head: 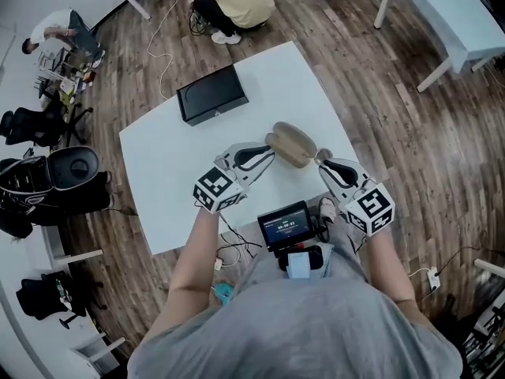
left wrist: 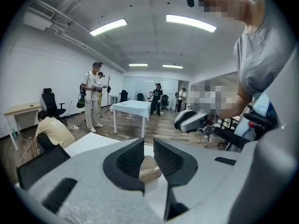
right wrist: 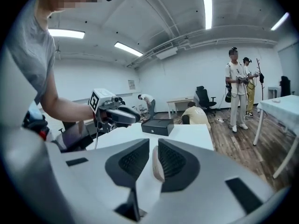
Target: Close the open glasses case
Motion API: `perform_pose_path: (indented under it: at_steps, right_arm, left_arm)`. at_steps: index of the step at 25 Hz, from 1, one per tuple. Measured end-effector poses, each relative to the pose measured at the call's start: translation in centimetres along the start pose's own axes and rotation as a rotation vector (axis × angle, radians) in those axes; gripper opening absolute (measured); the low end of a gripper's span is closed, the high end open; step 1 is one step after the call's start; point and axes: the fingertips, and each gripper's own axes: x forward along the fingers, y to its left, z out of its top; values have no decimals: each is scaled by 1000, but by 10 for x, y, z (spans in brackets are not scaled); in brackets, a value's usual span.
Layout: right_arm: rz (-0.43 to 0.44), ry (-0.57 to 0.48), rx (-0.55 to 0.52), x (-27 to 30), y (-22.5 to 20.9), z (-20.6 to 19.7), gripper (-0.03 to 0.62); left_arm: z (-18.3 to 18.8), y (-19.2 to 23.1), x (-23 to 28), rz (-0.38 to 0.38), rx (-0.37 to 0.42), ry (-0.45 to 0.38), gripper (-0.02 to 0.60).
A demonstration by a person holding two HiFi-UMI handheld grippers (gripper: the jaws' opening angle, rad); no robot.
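The tan glasses case (head: 295,147) lies on the white table (head: 158,180), slightly right of its middle, with one shell part raised at its left end. My left gripper (head: 271,150) meets that left end. In the left gripper view the case (left wrist: 148,168) sits in the narrow gap between the dark pads (left wrist: 130,160) of the left gripper (left wrist: 148,149). My right gripper (head: 319,159) is at the case's right end. In the right gripper view a thin beige edge of the case (right wrist: 158,166) stands between the nearly closed jaws of the right gripper (right wrist: 153,149), against the right pad.
A black box (head: 211,94) sits at the table's far left part. A small screen device (head: 286,226) and cables hang at the near edge by my body. A person crouches on the floor beyond the table (head: 229,2). Another white table (head: 450,14) stands at the far right.
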Motion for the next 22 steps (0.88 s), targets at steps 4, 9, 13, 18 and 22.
perform_pose_path:
  at_steps: [4,9,13,18,22]
  right_arm:
    - [-31,59,-3,25,-15,-16,40]
    - [-68,141,27,54,-31,-37,95]
    - [-125,202,28,71,-40,-55,95]
    - [-194,281,15,84,-55,-78,95]
    - [-205,344,6,92,-63,-87,95]
  left_arm:
    - [-13,36,21,2,63,106,51]
    - [-44,64,49,-47,127,271,81]
    - [-71,72,64,-89,170,367,82]
    - [-102,85,84,-107,238,478,81]
    - [-116,92,101,-134,262,534,82]
